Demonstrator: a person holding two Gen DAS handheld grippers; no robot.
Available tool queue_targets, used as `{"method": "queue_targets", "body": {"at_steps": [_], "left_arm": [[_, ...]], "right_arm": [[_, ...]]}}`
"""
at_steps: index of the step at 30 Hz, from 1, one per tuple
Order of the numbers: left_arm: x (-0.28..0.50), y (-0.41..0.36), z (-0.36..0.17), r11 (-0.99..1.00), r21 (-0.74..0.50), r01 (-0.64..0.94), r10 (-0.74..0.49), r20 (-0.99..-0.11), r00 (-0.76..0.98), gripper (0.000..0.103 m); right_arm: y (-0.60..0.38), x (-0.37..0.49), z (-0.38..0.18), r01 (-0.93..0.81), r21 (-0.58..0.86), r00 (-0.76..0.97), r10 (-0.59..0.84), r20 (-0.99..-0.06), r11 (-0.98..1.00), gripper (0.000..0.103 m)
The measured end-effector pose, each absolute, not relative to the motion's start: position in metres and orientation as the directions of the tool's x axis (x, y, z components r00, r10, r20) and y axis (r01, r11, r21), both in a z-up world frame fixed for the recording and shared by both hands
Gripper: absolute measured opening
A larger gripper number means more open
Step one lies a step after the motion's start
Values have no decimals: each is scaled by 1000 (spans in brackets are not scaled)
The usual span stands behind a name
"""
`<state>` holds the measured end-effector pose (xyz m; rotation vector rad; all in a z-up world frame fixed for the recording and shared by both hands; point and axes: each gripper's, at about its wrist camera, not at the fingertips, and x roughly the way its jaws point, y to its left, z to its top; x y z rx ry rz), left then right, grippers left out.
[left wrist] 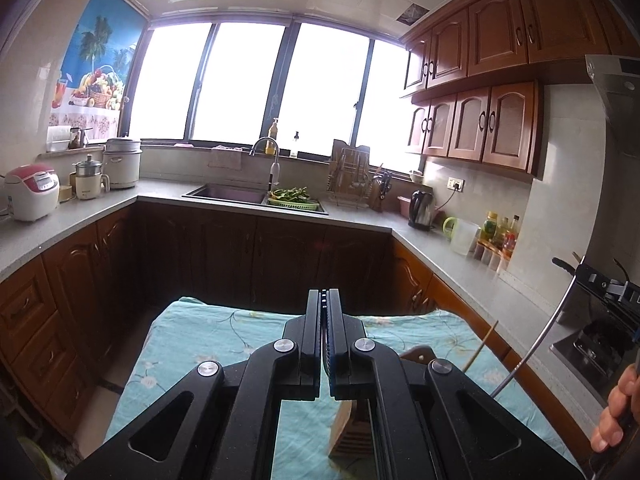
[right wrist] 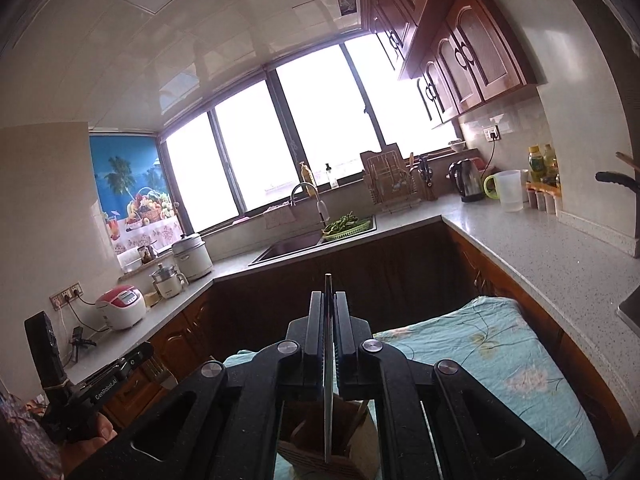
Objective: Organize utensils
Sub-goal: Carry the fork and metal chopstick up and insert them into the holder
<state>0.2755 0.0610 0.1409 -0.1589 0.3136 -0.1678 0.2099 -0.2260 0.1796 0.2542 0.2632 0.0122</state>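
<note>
While I hold both grippers above the floral blue cloth [left wrist: 224, 344], my left gripper [left wrist: 324, 300] has its two tongs pressed together with nothing between them. My right gripper [right wrist: 330, 300] is clamped on a thin metal blade [right wrist: 329, 360] standing edge-on between the pads, its tip poking past them toward 12 o'clock. From the left wrist view, the same long metal utensil [left wrist: 536, 348] slants in from 3 o'clock, beside a hand [left wrist: 618, 412] on the right tool's grip. Under both grippers, at 6 o'clock, sits the wooden utensil holder [right wrist: 308, 444] on the cloth, with a wooden stick [left wrist: 480, 346] rising from it. At 12 o'clock lies the sink [left wrist: 228, 194].
</note>
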Motion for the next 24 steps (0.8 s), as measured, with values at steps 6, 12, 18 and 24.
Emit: {"method": "queue_targets", "body": {"at_steps": [6,12,18,24], "left_arm": [[303,42,124,984,-143,109,-147,-291,945,0],[323,26,107,987,-127,101,-137,-319,938,0],[338,23,96,985,-130,115,-154,-348,925,0],[351,27,87,981,-141,131,-177,-394,902,0]], "right_arm": [[-231,230,170,43,231,968,17,-252,972,4],[-235,240,148,58,237,959,12,-284,970,4],[-237,247,117,68,261,946,20,-322,963,4],[-234,255,86,76,267,923,33,-383,961,4]]}}
